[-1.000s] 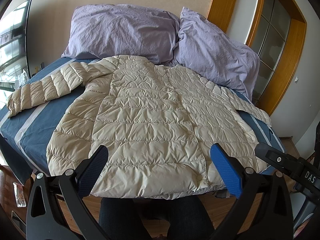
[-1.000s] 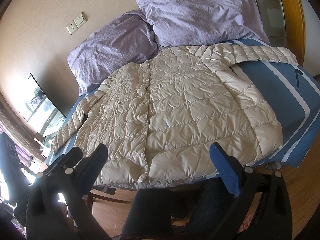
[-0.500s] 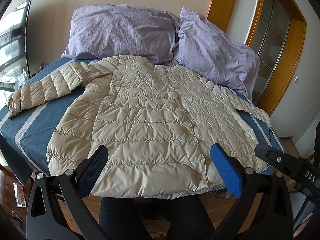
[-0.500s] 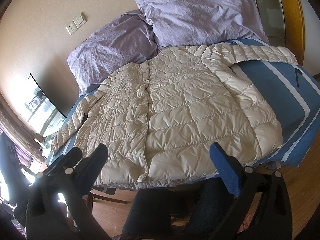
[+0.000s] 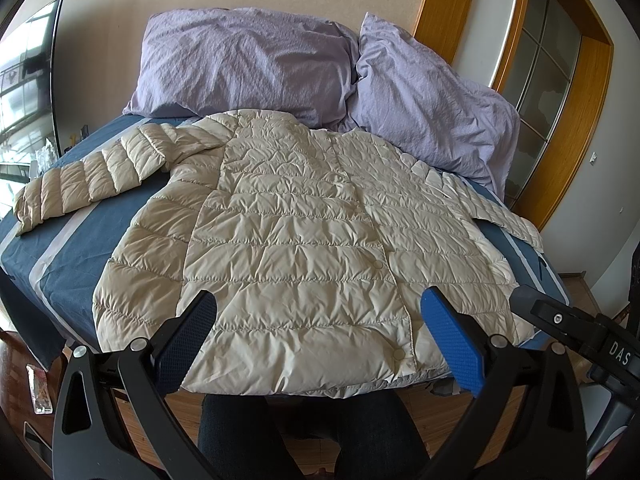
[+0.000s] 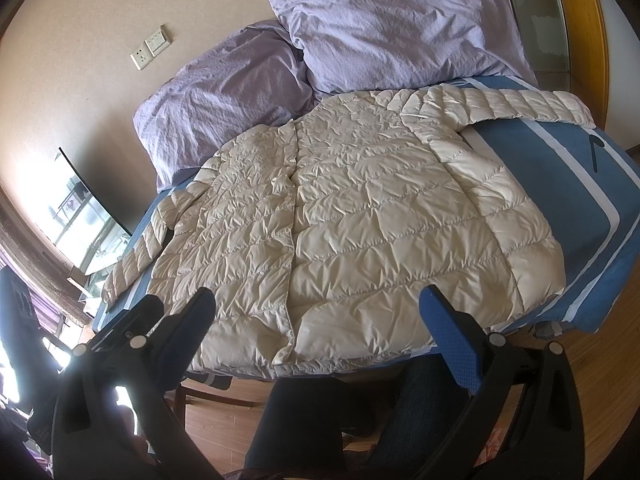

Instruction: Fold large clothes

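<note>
A cream quilted down jacket [image 5: 304, 248] lies spread flat, front side up and snapped closed, across a bed covered with a blue sheet [image 5: 60, 248] that carries pale stripes. Its hem reaches the near edge of the bed and its collar lies just in front of two lilac pillows [image 5: 244, 60] propped against the beige wall. One sleeve [image 5: 92, 176] stretches out toward the left side of the bed, lying on the sheet, and the other sleeve [image 6: 508, 104] stretches out toward the right side, ending close to the bed's far right edge. The left tool [image 5: 316, 340] hangs above the near hem with its two blue-padded fingers [image 5: 452, 344] spread wide apart, and nothing is caught between them. The right tool [image 6: 320, 336] hangs in the same manner over the hem, its fingers [image 6: 450, 344] also wide apart and holding nothing; neither tool touches the jacket. In the left wrist view part of the right tool's black frame, marked with white letters, shows at the lower right. The person's legs in dark trousers [image 5: 304, 436] show below the bed's edge, over a wooden floor [image 6: 224, 420]. A wall socket and switch plate [image 6: 150, 52] sits on the wall above the pillows, a dark flat screen [image 6: 84, 216] stands at the left of the bed, and a wood-framed glass door [image 5: 548, 64] stands at the right.
</note>
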A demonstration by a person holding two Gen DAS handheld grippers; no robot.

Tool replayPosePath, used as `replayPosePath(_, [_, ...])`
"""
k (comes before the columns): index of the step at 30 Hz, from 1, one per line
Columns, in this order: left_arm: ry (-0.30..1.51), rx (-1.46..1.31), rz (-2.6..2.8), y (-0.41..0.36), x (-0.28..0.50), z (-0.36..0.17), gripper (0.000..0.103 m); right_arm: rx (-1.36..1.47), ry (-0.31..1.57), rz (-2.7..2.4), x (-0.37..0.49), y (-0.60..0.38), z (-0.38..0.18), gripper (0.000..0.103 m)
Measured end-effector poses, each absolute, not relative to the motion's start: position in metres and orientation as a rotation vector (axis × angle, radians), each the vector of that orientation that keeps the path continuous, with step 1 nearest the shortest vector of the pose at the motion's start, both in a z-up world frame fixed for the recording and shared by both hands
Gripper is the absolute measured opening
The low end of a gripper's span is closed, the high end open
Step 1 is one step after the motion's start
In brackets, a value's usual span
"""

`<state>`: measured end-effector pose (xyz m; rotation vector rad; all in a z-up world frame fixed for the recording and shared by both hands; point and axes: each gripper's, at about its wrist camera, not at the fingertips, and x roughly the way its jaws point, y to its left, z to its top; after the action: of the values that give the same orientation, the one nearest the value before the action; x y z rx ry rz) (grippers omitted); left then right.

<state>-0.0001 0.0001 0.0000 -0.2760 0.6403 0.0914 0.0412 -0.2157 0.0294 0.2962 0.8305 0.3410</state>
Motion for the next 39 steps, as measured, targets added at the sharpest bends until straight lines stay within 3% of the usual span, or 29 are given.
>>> replayPosePath(39, [0.687,-0.262,0.101,0.004,0.026,-0.01,0.102,0.279,0.868,0.276,0.069,-0.222,0.014,0.101])
